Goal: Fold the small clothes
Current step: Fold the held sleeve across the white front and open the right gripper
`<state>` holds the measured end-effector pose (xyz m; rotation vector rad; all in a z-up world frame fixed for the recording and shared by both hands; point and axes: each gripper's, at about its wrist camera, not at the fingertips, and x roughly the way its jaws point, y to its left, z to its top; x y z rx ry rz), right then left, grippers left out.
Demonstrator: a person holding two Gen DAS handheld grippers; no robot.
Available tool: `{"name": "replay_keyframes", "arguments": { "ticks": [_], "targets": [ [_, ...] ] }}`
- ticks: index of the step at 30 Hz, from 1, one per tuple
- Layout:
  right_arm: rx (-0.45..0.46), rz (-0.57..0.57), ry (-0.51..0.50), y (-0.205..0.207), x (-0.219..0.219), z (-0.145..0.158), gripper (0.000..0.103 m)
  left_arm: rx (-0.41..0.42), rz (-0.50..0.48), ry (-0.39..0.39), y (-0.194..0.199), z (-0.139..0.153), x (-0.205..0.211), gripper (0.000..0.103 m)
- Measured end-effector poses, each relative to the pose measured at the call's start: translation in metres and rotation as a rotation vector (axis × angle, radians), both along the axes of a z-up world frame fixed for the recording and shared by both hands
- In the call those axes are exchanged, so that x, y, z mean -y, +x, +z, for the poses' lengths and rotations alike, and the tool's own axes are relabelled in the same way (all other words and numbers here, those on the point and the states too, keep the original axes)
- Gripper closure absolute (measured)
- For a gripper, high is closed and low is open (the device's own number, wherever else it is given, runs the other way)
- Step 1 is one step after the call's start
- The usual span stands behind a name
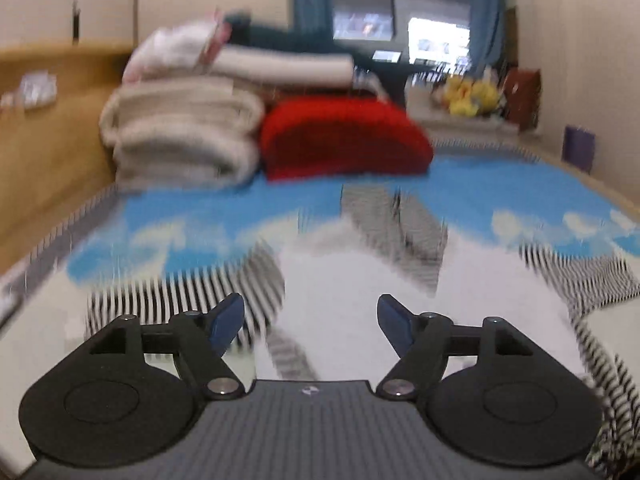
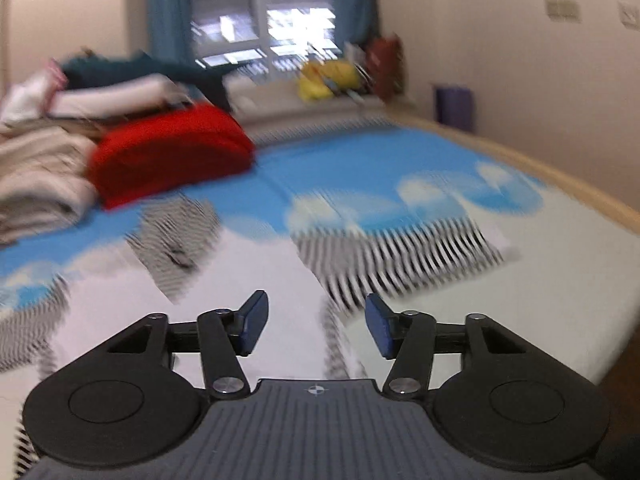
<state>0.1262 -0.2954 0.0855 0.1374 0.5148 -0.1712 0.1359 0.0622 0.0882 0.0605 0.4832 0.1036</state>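
A small white top (image 1: 360, 280) with black-and-white striped sleeves (image 1: 192, 296) and a striped collar (image 1: 392, 216) lies spread on the bed's blue cloud-print sheet (image 1: 480, 184). The picture is blurred. My left gripper (image 1: 310, 304) hangs open above the top's white body, with nothing between its blue pads (image 1: 228, 320). In the right wrist view the same top (image 2: 240, 272) lies below, one striped sleeve (image 2: 400, 252) stretched out to the right. My right gripper (image 2: 317, 300) is also open and empty, above the top near that sleeve's shoulder.
A folded red blanket (image 1: 344, 140) and a stack of beige blankets (image 1: 180, 136) sit at the head of the bed by a wooden headboard (image 1: 48, 128). Yellow plush toys (image 2: 328, 76) lie below the window. A purple box (image 2: 454, 108) stands by the right wall.
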Motion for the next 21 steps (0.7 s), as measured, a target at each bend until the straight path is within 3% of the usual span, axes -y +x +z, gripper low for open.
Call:
{"name": "replay_keyframes", "arguments": {
  "ticks": [5, 9, 11, 13, 15, 16, 17, 19, 20, 21],
  "targets": [
    [0.126, 0.148, -0.049, 0.025, 0.001, 0.046, 0.036, 0.110, -0.030, 0.089, 0.032, 0.052, -0.013, 0.022],
    [0.151, 0.207, -0.129, 0.044, 0.006, 0.049, 0.033, 0.119, -0.061, 0.049, 0.055, 0.063, -0.032, 0.022],
    [0.141, 0.220, -0.155, 0.054, 0.011, 0.036, 0.033, 0.071, -0.064, 0.031, 0.072, 0.046, -0.047, 0.022],
    [0.120, 0.198, -0.138, 0.062, 0.020, 0.012, 0.033, 0.000, -0.043, 0.030, 0.088, 0.019, -0.069, 0.031],
    [-0.036, 0.167, -0.081, 0.078, 0.023, -0.005, 0.035, -0.067, -0.010, 0.026, 0.098, -0.018, -0.092, 0.046],
    [-0.048, 0.164, -0.037, 0.076, 0.024, -0.007, 0.036, -0.096, 0.015, 0.008, 0.100, -0.042, -0.108, 0.050],
    [-0.038, 0.166, -0.006, 0.077, 0.024, -0.010, 0.036, -0.120, 0.039, -0.014, 0.100, -0.062, -0.122, 0.054],
    [-0.062, 0.149, -0.028, 0.088, 0.020, -0.017, 0.036, -0.265, 0.116, -0.061, 0.114, -0.095, -0.153, 0.077],
    [-0.072, 0.146, -0.049, 0.093, 0.017, -0.022, 0.036, -0.276, 0.151, -0.125, 0.121, -0.098, -0.169, 0.081],
    [-0.079, 0.148, -0.066, 0.097, 0.013, -0.025, 0.036, -0.231, 0.168, -0.202, 0.125, -0.096, -0.187, 0.081]
  ]
}}
